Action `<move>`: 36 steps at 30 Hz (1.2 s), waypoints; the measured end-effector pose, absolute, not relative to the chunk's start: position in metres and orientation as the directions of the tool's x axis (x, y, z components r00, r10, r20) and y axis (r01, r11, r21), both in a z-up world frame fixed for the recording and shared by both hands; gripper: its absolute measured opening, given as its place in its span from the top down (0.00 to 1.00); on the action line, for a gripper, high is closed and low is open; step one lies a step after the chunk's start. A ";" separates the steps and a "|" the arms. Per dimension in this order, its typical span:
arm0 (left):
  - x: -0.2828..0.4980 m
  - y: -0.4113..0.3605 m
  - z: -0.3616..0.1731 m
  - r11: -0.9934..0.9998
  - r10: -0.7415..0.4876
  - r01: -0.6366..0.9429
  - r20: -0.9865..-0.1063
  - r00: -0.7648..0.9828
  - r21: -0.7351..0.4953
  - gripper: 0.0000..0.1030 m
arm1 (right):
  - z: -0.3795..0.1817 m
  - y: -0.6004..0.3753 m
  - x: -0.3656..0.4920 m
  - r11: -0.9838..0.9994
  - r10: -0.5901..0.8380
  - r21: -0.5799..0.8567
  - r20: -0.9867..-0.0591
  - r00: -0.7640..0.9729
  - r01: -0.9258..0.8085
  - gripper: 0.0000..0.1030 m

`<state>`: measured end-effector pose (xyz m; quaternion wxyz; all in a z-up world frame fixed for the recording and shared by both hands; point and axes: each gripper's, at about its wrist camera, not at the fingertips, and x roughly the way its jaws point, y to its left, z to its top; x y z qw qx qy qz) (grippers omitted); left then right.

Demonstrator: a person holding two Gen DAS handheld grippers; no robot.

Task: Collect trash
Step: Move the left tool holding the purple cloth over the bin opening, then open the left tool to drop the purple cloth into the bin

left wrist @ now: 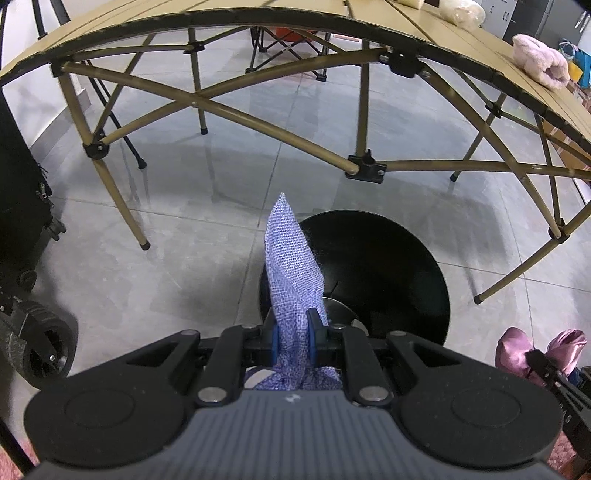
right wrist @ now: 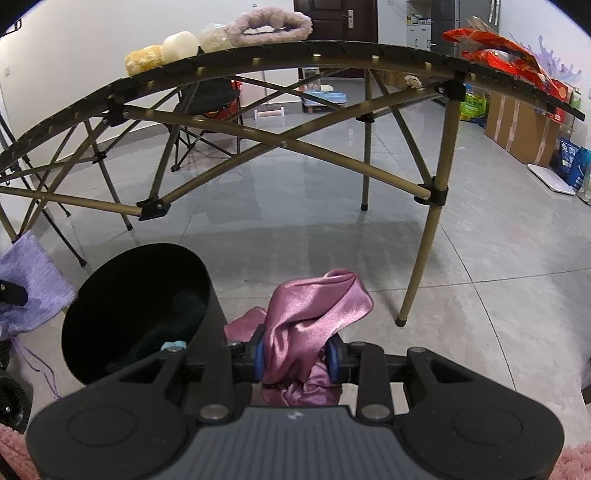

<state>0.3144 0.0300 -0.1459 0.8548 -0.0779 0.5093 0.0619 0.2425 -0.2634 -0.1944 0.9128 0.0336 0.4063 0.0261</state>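
While the left gripper (left wrist: 293,332) points steeply down toward the floor, its blue pads are pressed together on a lavender woven cloth (left wrist: 291,258), which rises in a point beyond the fingertips and bunches up behind them. Just past that cloth, on the grey tiled floor (left wrist: 166,229), stands a round black bin (left wrist: 369,266) with its mouth open; the cloth's tip overlaps the bin's left rim in the left wrist view.

The right gripper (right wrist: 297,356) pinches a shiny pink satin cloth (right wrist: 314,302) between its blue pads, which stand a little apart around the bunched fabric. The satin folds up and over beyond the fingertips. In the right wrist view the black bin (right wrist: 136,306) sits just left of this gripper, with a small pale blue item (right wrist: 173,346) at its near rim, and the lavender cloth (right wrist: 33,280) shows at the far left edge.

Beyond both grippers stands a folding worktop (right wrist: 332,51) on tan crossed legs. Along its edge lie a fluffy pink item (right wrist: 269,26), pale rounded lumps (right wrist: 181,46) and a red packet (right wrist: 498,48).
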 end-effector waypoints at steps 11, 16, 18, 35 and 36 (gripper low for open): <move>0.344 0.004 -0.156 0.980 0.014 -0.185 -0.901 0.435 -0.075 0.85 | -0.202 -0.274 0.247 0.997 0.044 0.073 -0.750 0.660 0.016 0.71; 0.355 -0.002 -0.161 0.977 0.027 -0.203 -0.906 0.422 -0.066 0.85 | -0.204 -0.279 0.249 0.995 0.048 0.091 -0.762 0.646 0.034 0.71; 0.358 -0.004 -0.164 0.976 0.029 -0.207 -0.909 0.415 -0.063 0.85 | -0.205 -0.280 0.250 0.995 0.045 0.091 -0.762 0.645 0.037 0.71; 0.377 -0.022 -0.187 0.980 0.035 -0.194 -0.938 0.345 -0.035 0.85 | -0.216 -0.294 0.259 0.994 0.009 0.077 -0.785 0.619 0.083 0.71; 0.378 -0.022 -0.188 0.980 0.035 -0.194 -0.939 0.343 -0.034 0.85 | -0.217 -0.295 0.259 0.994 0.006 0.075 -0.786 0.619 0.086 0.71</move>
